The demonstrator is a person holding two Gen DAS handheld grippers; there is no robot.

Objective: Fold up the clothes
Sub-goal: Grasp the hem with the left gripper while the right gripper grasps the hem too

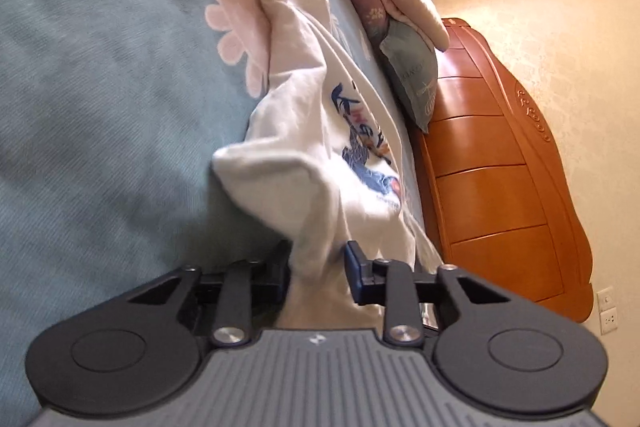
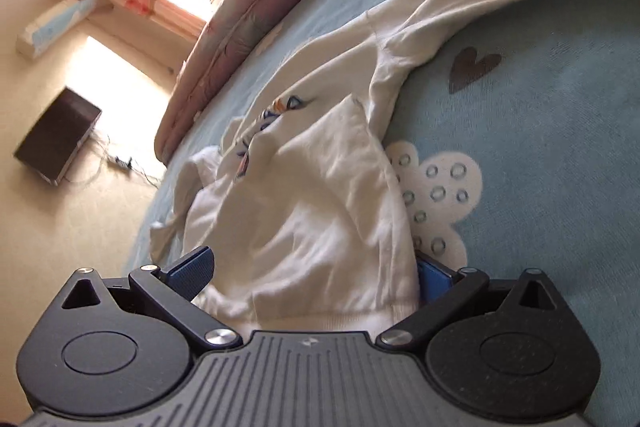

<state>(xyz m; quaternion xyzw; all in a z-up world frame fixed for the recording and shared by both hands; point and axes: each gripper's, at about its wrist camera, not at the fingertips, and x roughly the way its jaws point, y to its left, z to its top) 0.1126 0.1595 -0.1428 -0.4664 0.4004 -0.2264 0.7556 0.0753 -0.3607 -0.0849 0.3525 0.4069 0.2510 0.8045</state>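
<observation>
Left wrist view: the left gripper (image 1: 318, 269) pinches a bunched bit of the white sweatshirt (image 1: 320, 115).
The sweatshirt lies on the blue flowered bedsheet (image 1: 100, 87). The right gripper (image 2: 316, 273) is spread wide, with the sweatshirt's hem between its fingers.

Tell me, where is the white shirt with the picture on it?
The white shirt lies crumpled on the blue bedsheet, beside the purple quilt. Both the left gripper and the right gripper have its cloth between their fingers.
</observation>
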